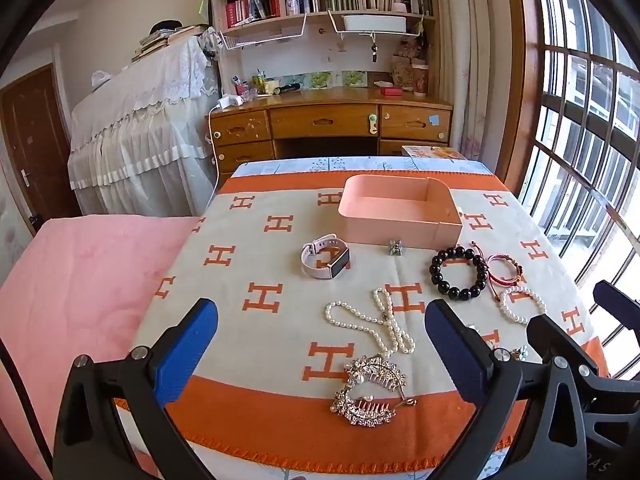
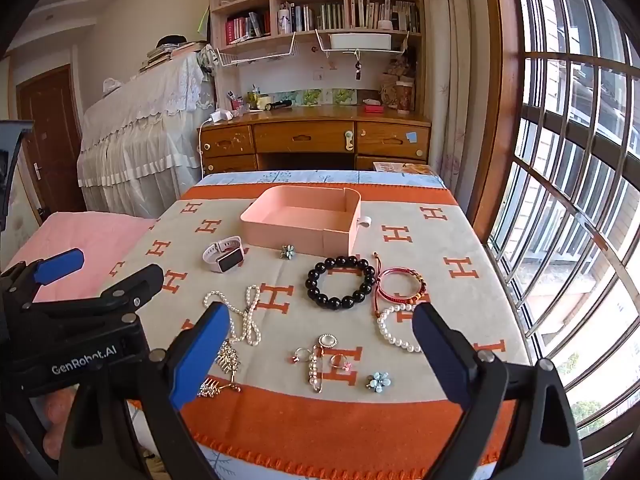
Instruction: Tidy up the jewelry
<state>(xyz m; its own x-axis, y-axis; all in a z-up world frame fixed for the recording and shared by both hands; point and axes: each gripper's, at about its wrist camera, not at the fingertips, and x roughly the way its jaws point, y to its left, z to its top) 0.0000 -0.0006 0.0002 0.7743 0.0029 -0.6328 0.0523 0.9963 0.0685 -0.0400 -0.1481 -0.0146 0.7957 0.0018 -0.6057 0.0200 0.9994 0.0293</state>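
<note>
Left gripper (image 1: pixel 320 354): blue-padded fingers spread wide, nothing between the pads, hanging above the near part of the cloth over the pearl necklace and hair combs.
Right gripper (image 2: pixel 320 354): fingers likewise wide apart and empty, above the small pieces at the near edge.
Blanket (image 2: pixel 472 240): beige with orange H letters and orange border, covering the table.
Pink tray (image 2: pixel 300 224): open-topped box at the far middle of the cloth; nothing visible inside.
Smartwatch (image 2: pixel 224 258): pale pink strap, just left of the tray.
Black bead bracelet (image 2: pixel 340 282): in front of the tray, beside the red cord bracelet (image 2: pixel 400 290).
Pearl bracelet (image 2: pixel 394 330): just nearer than the red one.
Pearl necklace (image 1: pixel 376 322): looped at mid-cloth.
Rhinestone hair combs (image 1: pixel 370 394): two, nearest the left gripper.
Small pieces: a pin brooch (image 2: pixel 320 360), rings (image 2: pixel 340 362), a blue flower (image 2: pixel 379 381); another flower piece (image 2: pixel 287 251) just beside the tray's front wall.
</note>
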